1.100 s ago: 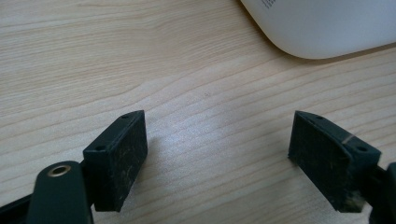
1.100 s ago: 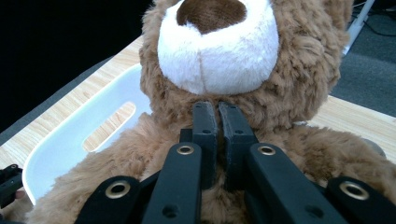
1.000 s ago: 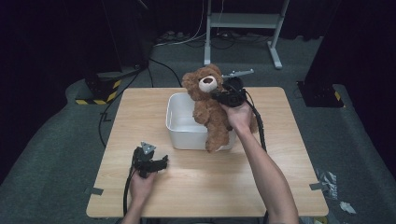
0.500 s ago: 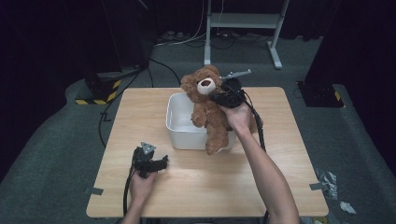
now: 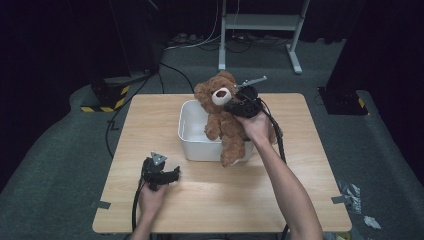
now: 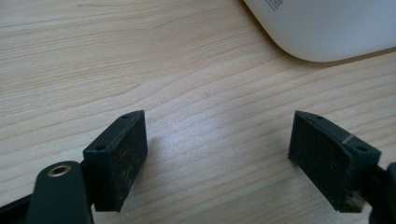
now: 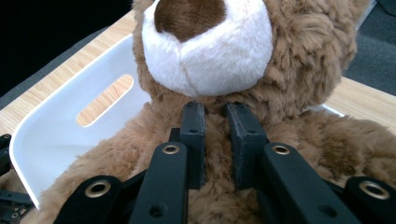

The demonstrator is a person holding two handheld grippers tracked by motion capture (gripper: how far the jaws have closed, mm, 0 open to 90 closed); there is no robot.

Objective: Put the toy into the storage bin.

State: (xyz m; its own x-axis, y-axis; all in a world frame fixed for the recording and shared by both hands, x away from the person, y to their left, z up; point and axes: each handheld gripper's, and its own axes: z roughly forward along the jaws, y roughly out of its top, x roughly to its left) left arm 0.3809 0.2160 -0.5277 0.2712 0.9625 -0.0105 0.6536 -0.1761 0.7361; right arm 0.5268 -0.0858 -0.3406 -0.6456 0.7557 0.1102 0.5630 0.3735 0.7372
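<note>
We look along our left gripper (image 6: 217,154) and see its 2 black jaws rising from the bottom edge, standing wide apart with nothing between them but bare wood. The left pad (image 6: 119,158) is scuffed and shows 2 small screw holes on its top face; below it sits a dark link with a brass-ringed hole. The right pad (image 6: 327,156) is scuffed too, with a pale scratch near its upper edge. Under both lies the light wooden table (image 6: 140,60), its grain running across. At the top right, the rounded corner of a white bin (image 6: 322,28) rests on the table, well apart from the jaws, with small printed text near its top.
</note>
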